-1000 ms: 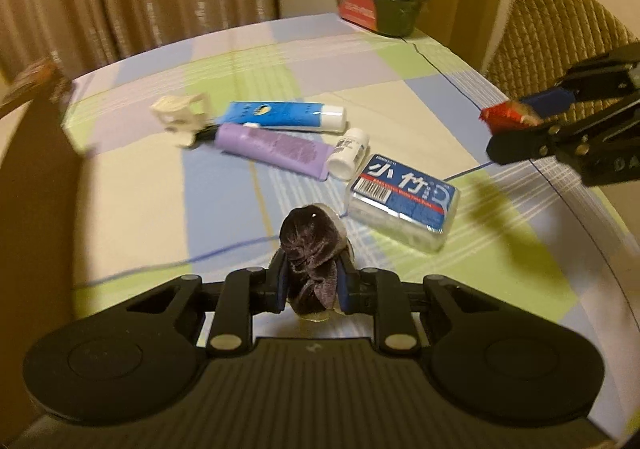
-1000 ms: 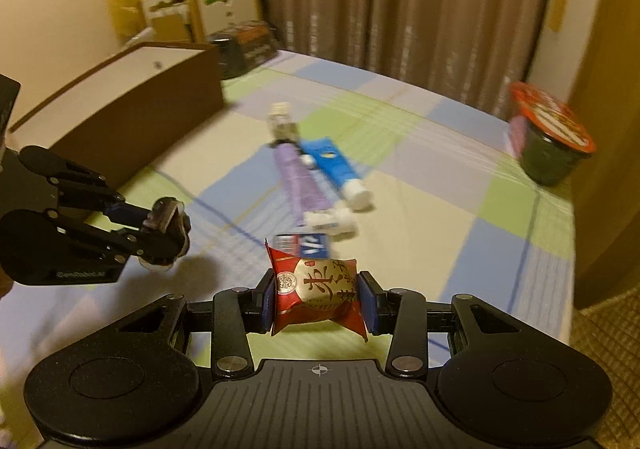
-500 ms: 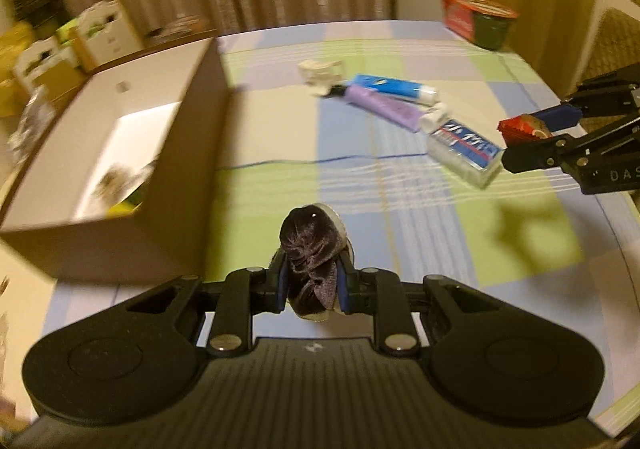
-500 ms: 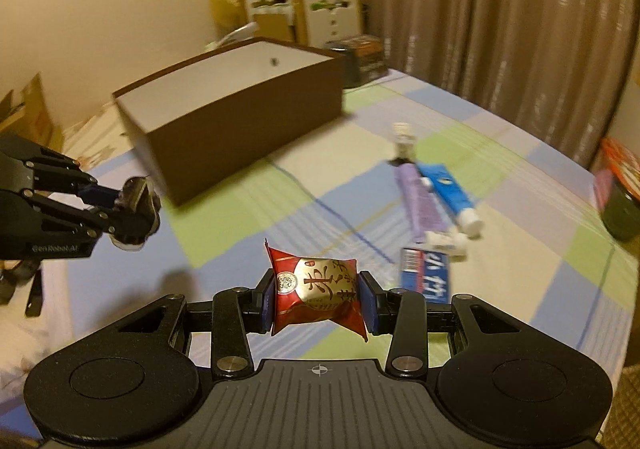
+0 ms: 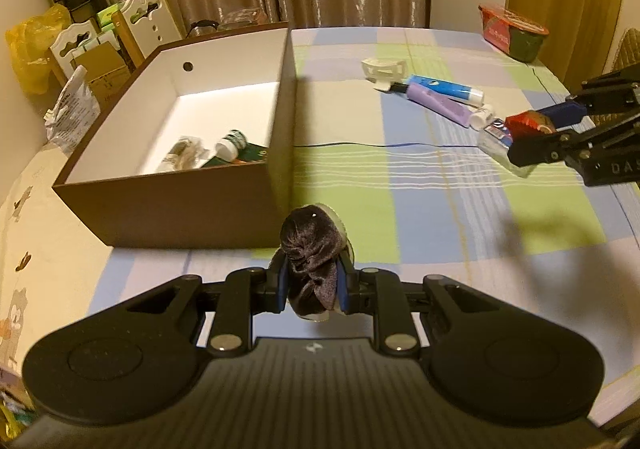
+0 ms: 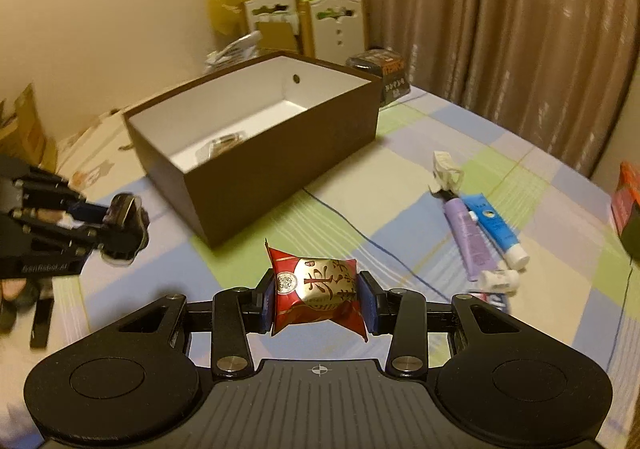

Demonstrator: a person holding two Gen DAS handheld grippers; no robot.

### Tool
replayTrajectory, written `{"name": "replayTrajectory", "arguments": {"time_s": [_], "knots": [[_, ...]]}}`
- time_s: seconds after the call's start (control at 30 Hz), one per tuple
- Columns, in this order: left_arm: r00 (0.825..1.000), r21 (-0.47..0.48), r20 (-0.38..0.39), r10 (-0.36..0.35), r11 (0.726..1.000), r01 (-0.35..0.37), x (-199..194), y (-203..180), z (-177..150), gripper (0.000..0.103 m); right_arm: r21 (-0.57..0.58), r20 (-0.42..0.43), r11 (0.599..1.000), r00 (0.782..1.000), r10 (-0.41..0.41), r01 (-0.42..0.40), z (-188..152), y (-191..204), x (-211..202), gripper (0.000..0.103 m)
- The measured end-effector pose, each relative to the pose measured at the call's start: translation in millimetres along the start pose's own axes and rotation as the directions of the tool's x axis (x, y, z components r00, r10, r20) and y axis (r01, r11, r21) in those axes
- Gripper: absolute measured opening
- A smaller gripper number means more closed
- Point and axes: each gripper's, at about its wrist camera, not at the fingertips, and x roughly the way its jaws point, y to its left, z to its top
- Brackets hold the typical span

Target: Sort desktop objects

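Red snack packet [image 6: 316,295] crosswise between right gripper [image 6: 318,299] fingers.

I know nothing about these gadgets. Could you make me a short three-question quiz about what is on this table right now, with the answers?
1. True or false: the open brown cardboard box with the white inside has nothing in it.
2. Which gripper holds the red and gold foil snack packet? A. left gripper B. right gripper C. neither
3. Fill in: on the checked tablecloth, the purple squeeze tube lies right beside a ___ squeeze tube.

Key
1. False: a few small items lie on its floor.
2. B. The left gripper has its fingers shut on a dark purple crumpled velvet scrunchie.
3. Blue.
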Motion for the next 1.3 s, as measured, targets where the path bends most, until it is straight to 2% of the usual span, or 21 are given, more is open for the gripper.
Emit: {"name": "replayTrajectory", "arguments": {"time_s": [0.27,0.47,0.97,1.17,1.3], "knots": [[0.997,0.092,0.007,-0.078,0.993,0.077,6.3,67.6,-1.4,0.019,0.076,0.005,0.995,0.998,-0.059,0.058,36.5,46.0,20.1,0.04],[0.994,0.1,0.029,-0.104,0.99,0.1,4.4,96.1,2.9,0.019,0.048,0.01,0.997,0.998,-0.057,0.057,57.3,60.5,23.6,0.04],[0.994,-0.032,0.106,-0.002,0.999,0.006,-24.6,121.3,34.3,0.019,-0.054,0.094,0.997,0.993,0.067,-0.062,97.9,62.5,37.1,0.04],[0.989,-0.008,0.146,-0.006,1.0,0.008,-15.0,147.8,69.9,0.019,-0.074,0.126,0.995,0.99,0.068,-0.059,134.8,79.8,60.3,0.04],[0.988,0.037,0.15,-0.028,0.999,0.023,10.3,167.3,94.1,0.019,-0.086,0.093,0.995,0.994,0.054,-0.046,155.7,92.3,93.3,0.04]]}}
